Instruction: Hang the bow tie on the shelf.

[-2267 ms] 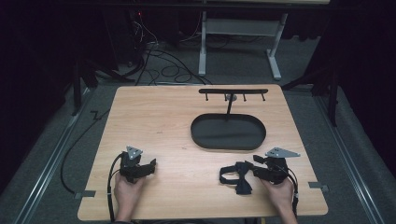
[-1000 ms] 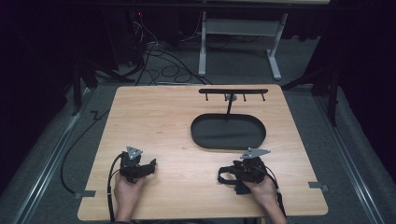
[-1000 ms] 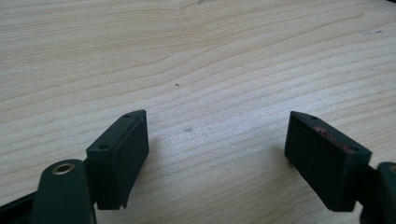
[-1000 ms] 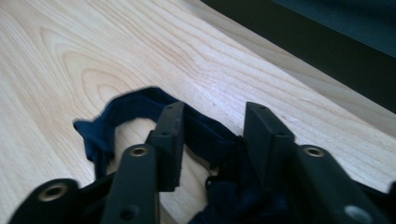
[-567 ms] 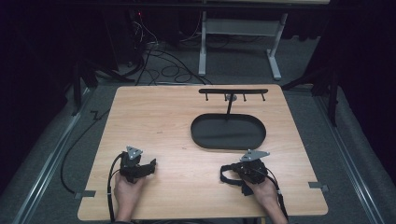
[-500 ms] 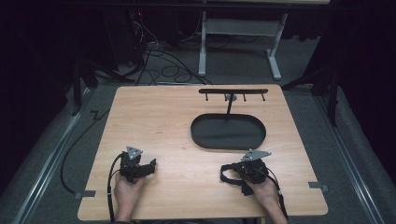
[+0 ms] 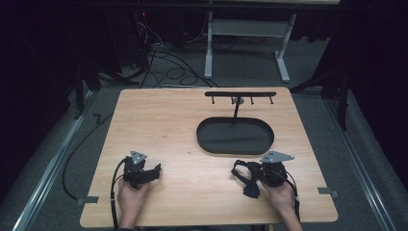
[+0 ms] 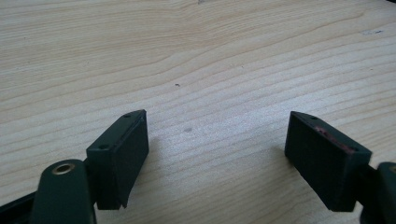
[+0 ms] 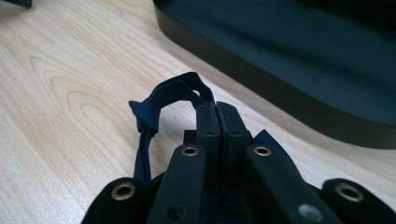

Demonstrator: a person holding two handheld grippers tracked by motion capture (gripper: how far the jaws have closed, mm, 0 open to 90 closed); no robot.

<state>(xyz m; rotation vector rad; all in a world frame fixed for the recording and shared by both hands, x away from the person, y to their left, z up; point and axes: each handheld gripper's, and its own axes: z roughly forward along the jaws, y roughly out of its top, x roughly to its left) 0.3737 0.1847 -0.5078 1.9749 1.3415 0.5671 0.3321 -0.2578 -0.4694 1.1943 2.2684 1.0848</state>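
The dark strap [image 7: 248, 179] lies on the wooden table [image 7: 192, 125] near its front edge, pinched at one loop by the right gripper [image 9: 217, 116]. Going left to right: the left gripper [image 8: 215, 154] rests low over bare wood, jaws spread wide and holding nothing. The right gripper's jaws are pressed together on the strap. Behind it sits the black oval tray [image 7: 235, 137], empty, with a hook rack [image 7: 240, 95] standing at its far rim. Judging from this, the strap is grasped but not yet carried to tray or rack.
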